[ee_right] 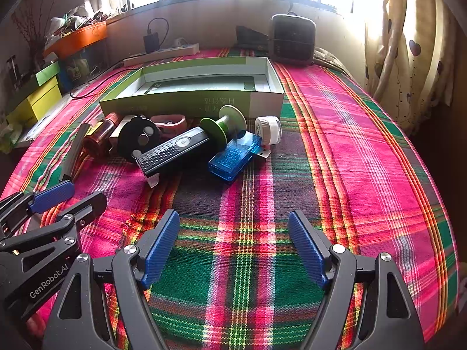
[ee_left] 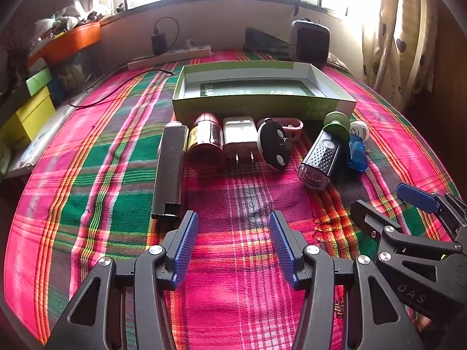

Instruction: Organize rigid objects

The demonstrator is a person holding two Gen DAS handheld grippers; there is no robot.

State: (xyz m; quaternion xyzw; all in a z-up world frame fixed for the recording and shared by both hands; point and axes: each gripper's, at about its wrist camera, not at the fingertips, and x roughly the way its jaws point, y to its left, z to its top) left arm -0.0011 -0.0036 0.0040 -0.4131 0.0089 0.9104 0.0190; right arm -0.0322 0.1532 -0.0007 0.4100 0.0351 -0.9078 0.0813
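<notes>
With both the left claw and right claw held wide and empty, the crowded blue USB stick beside the open box could be knocked aside by a careless approach.

Black angular left gripper, ribbed blue pads, silver screws, right gripper alike (white "GenRobot.AI" lettering)

- Left wrist view: looking low and forward across the cloth toward the box and window, sitting left.
- Right wrist view: facing the same way from further right, equally near.
- Sharing the box, the objects before it, and each other's gripper edge.
</notes>
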